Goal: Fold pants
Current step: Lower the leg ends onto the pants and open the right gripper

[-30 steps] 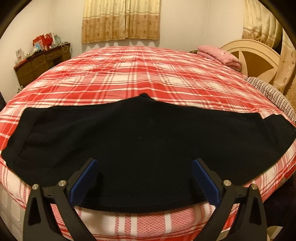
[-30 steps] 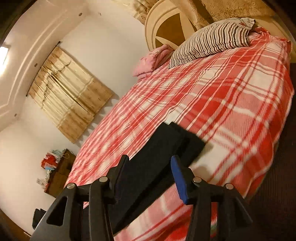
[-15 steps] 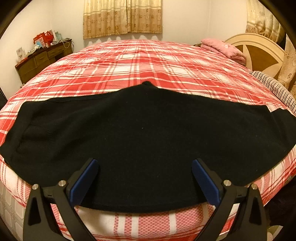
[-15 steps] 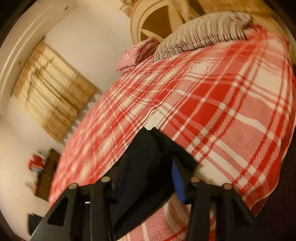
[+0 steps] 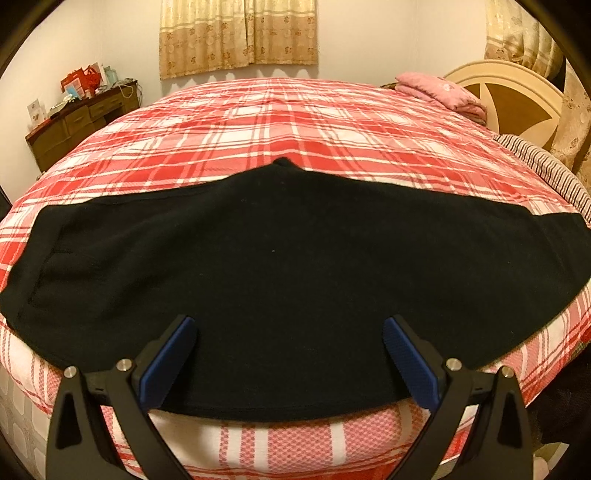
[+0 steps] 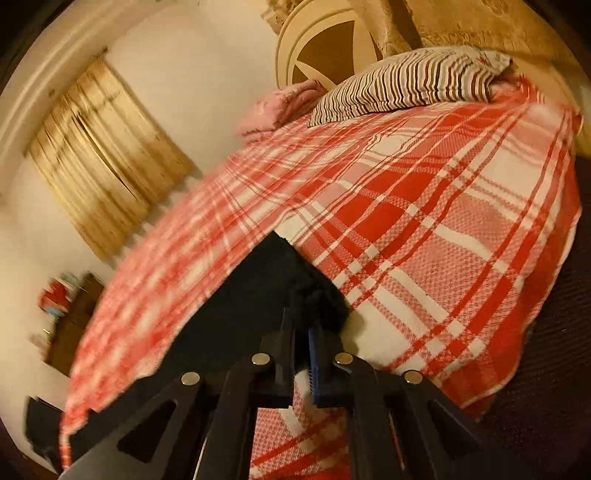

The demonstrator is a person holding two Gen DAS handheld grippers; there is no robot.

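Note:
Black pants (image 5: 288, 280) lie spread flat across the near side of a bed with a red and white plaid cover (image 5: 280, 122). My left gripper (image 5: 290, 328) hovers over their near edge, wide open, with only cloth below and nothing between the blue pads (image 5: 166, 358). In the right wrist view the pants' leg end (image 6: 273, 280) lies on the cover (image 6: 424, 229). My right gripper (image 6: 303, 325) is shut on the bunched corner of that leg end, the cloth pinched between its jaws.
A striped pillow (image 6: 406, 85) and a folded pink blanket (image 5: 443, 92) lie by the cream headboard (image 5: 517, 96). A wooden dresser (image 5: 74, 125) with clutter stands at the far left wall. Curtains (image 5: 236, 33) hang behind the bed. Dark floor (image 6: 546, 350) borders the bed's edge.
My right gripper went from open around the pants' leg end to shut on its corner, and it moved closer and lower. The left gripper stayed open and almost still.

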